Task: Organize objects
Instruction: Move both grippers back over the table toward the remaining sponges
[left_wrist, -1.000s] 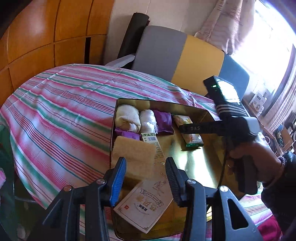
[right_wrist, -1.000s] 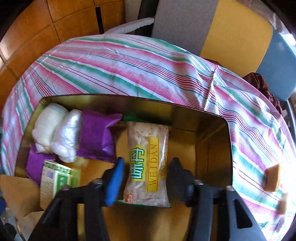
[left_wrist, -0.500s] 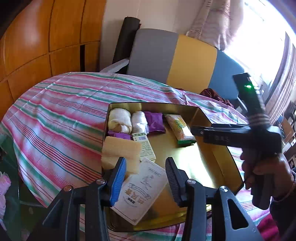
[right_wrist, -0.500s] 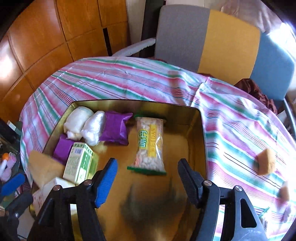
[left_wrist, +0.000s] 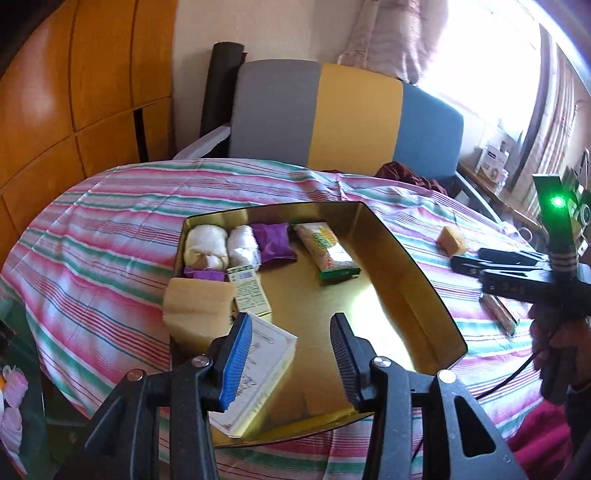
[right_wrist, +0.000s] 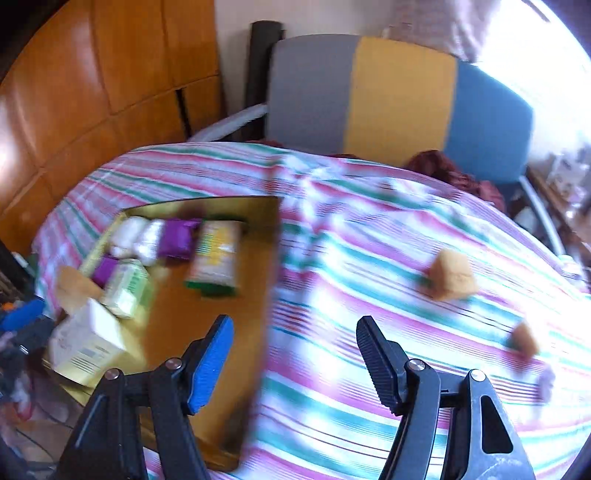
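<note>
I hold my left gripper (left_wrist: 291, 354) tilted down over the near end of the gold tray (left_wrist: 402, 266), its fingers apart with nothing pressed between them; the blue-padded finger (left_wrist: 236, 362) sits over a white box (left_wrist: 258, 373) that lies in the tray's near corner, and I cannot tell whether it touches the box. My right gripper (right_wrist: 295, 363) also points downward, beyond the tray's right wall and above the striped cloth (right_wrist: 369, 258) covering the desk; its fingers have just been opening and stand spread wide, empty. In the left wrist view my right hand (left_wrist: 557, 332) grips its handle off to the right of my left fingers, a green light glowing on the unit above it. Ahead of my left fingers, inside the tray, lie a tan sponge block (left_wrist: 199, 306), a green-and-white carton (left_wrist: 251, 291), two white wrapped bundles (left_wrist: 221, 247), purple packets (left_wrist: 275, 242) and a long snack packet (left_wrist: 327, 251) with a yellow label; its lettering is too small to read here, and the printing on the box and carton is likewise illegible. Ahead and to the right of my right fingers, two yellow sponge pieces (right_wrist: 452, 275) rest on the cloth, well apart from the tray. The right wrist view is blurred. A grey, yellow and blue chair back (left_wrist: 351, 118) stands beyond the desk.
</note>
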